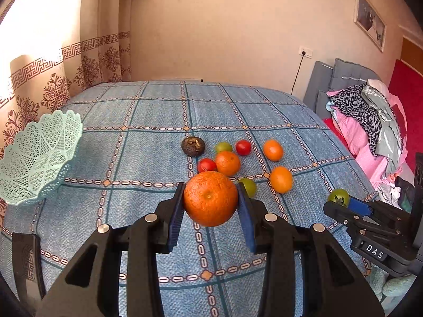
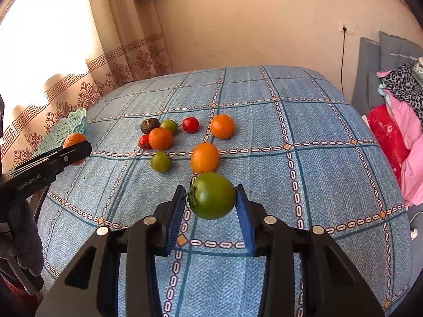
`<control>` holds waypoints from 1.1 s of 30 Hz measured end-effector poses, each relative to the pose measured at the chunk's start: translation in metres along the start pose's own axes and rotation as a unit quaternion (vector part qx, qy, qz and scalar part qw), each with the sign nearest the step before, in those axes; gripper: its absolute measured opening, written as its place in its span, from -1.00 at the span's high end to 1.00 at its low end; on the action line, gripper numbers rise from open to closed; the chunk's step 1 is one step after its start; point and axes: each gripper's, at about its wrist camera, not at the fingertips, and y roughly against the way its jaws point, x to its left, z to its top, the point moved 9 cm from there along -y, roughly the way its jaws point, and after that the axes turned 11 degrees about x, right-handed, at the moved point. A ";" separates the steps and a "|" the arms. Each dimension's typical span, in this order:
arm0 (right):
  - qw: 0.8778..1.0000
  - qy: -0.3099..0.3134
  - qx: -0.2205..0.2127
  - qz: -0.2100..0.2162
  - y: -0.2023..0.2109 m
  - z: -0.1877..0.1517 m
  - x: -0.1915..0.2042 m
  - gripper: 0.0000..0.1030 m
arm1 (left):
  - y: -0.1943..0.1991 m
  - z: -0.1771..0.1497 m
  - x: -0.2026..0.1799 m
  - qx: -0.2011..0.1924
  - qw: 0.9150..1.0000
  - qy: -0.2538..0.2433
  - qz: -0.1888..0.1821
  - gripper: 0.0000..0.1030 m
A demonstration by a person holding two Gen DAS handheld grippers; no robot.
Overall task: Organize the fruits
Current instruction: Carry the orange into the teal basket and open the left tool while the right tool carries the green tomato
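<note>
The left gripper (image 1: 211,200) pinches a large orange (image 1: 210,198) between its blue pads, the fruit's navel facing the camera, raised above the blue checked tablecloth (image 1: 148,158). The right gripper (image 2: 211,196) clamps a green tomato (image 2: 213,196), its stem pointing to 9 o'clock. The mint basket (image 1: 37,155) sits at 9 o'clock, well apart from the loose fruits (image 1: 228,163) at 12 o'clock.

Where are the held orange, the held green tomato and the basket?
orange (image 1: 210,198): left wrist view, middle of peel.
green tomato (image 2: 214,196): right wrist view, middle of skin.
basket (image 1: 39,155): left wrist view, lattice wall.
</note>
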 end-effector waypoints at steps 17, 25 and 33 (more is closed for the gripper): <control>0.989 0.104 -0.032 0.101 -0.018 0.092 0.184 0.25 | 0.051 0.030 0.175 -0.071 0.985 0.113 0.114 0.24; 0.984 0.125 -0.022 0.121 -0.044 0.107 0.238 0.24 | 0.052 0.027 0.243 -0.065 0.975 0.165 0.136 0.24; 0.987 0.084 0.066 0.119 -0.101 0.090 0.200 0.23 | 0.022 0.019 0.255 -0.035 0.976 0.179 0.123 0.24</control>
